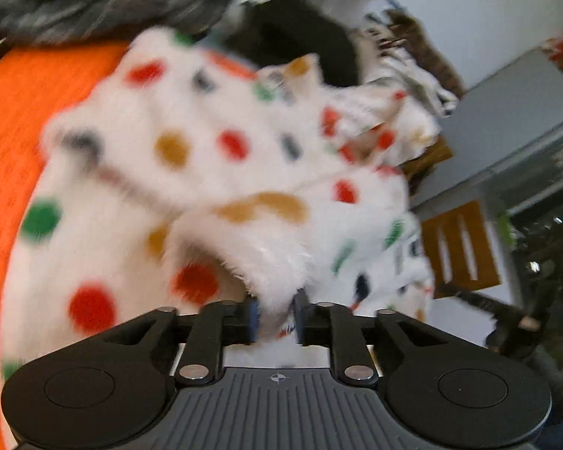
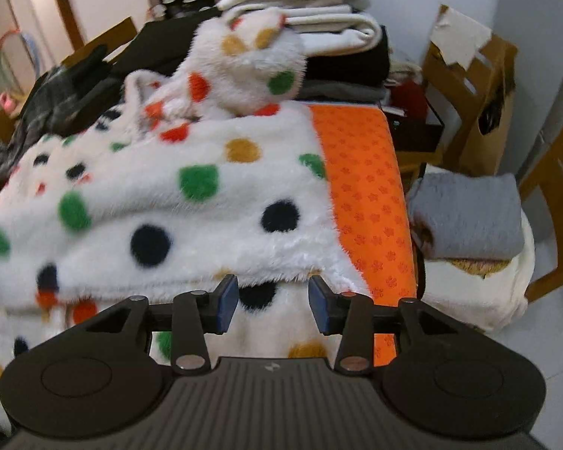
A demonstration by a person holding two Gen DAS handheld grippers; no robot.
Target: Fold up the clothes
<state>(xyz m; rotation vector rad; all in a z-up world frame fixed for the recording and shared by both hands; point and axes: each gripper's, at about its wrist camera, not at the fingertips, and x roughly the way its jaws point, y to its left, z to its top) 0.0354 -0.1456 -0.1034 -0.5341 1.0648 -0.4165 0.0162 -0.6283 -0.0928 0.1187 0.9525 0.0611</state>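
Fleece garment (image 2: 191,202), white plush with coloured dots, lies heaped on the orange mat (image 2: 360,195) over the worktop, spreading ahead and to the left of the right tool (image 2: 273,305).

Left tool (image 1: 277,317): jaws narrow, a tuft of the fleece sits between the pads and looks pinched. Right tool: jaws part open, nothing between them, poised just over the near hem.

Handling, my read: light, very soft, thick pile, no stiffness, so it will sag and bunch. Pile may slip; bite deep on a hem or seam edge, not on loose fluff.

Hard to tell: left view is motion-blurred, the grip's depth is unclear. Sleeves and collar are lost in the heap. The garment's left part runs out of frame. Folded stack (image 2: 319,18) is beyond it.
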